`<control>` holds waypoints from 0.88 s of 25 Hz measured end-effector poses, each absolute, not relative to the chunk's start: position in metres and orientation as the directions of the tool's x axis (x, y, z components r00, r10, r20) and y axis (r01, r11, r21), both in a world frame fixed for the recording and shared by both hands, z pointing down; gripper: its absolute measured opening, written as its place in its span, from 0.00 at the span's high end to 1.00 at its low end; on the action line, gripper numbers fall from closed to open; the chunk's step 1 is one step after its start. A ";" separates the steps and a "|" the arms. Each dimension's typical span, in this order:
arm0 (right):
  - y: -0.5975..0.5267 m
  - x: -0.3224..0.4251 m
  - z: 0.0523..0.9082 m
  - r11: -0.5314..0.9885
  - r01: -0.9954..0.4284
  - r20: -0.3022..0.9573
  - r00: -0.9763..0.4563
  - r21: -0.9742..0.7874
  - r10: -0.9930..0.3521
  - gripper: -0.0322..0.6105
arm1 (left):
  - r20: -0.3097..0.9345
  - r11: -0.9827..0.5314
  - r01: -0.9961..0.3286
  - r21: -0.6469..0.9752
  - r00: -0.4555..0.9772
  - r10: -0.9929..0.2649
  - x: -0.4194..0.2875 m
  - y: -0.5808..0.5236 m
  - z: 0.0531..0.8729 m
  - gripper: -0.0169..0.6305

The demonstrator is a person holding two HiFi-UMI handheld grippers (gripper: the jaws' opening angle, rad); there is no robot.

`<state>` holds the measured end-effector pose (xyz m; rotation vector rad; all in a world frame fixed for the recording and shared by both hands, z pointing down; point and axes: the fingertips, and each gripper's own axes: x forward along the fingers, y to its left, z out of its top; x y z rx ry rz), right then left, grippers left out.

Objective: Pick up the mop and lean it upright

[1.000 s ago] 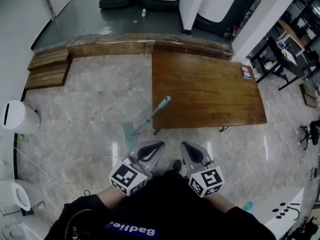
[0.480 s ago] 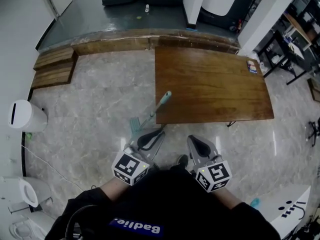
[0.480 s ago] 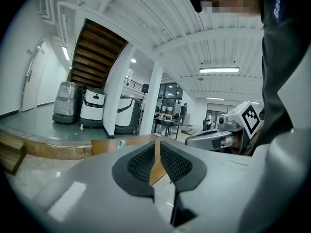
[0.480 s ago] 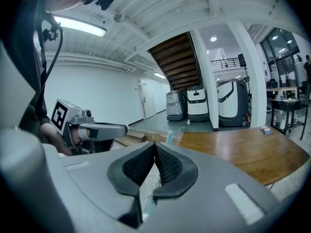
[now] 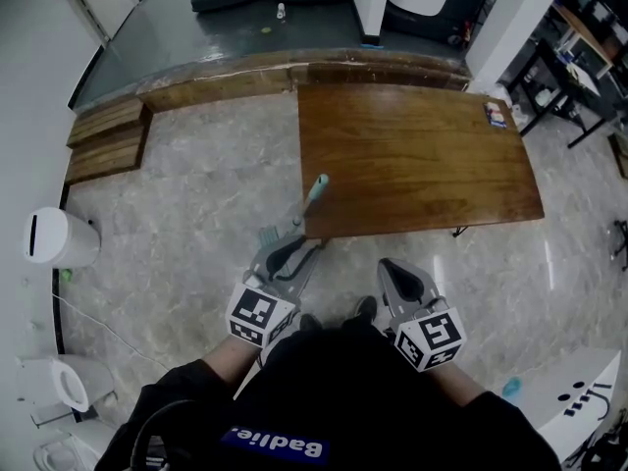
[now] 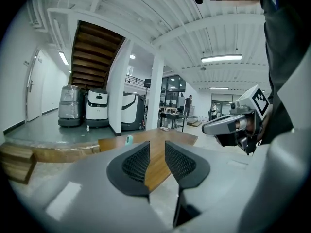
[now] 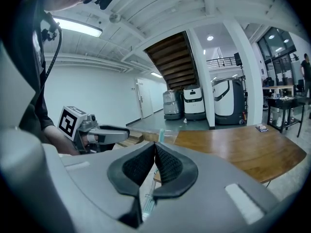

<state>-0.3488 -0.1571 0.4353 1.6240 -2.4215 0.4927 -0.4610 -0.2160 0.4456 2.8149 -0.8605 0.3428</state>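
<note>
Mop stood mid-frame, head on the floor, handle tilted against the table edge. Just below it, the left tongs had just been opening, empty; the right tongs were pressed together. A glancing bump could slide the handle off and drop it.

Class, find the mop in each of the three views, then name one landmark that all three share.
Head view: the mop is at centre, slanting beside the table's near left corner.
Left gripper view: only the mop's teal tip shows, left of centre.
Right gripper view: the mop's teal tip is at centre, and its handle and head are low in the picture.
Shared landmark: the brown wooden table.
</note>
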 end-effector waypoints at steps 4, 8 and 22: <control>-0.157 -0.342 0.437 0.343 -0.924 0.338 -0.382 -0.171 -0.860 0.94 | 0.291 -0.810 -0.585 0.049 0.784 -0.548 -0.461 -0.229 0.458 0.77; -0.157 -0.338 0.437 0.338 -0.926 0.348 -0.377 -0.171 -0.858 0.93 | 0.306 -0.798 -0.603 0.014 0.762 -0.571 -0.465 -0.243 0.470 0.76; -0.152 -0.311 0.442 0.283 -0.944 0.375 -0.326 -0.168 -0.868 0.93 | 0.424 -0.788 -0.613 -0.067 0.697 -0.578 -0.460 -0.285 0.528 0.71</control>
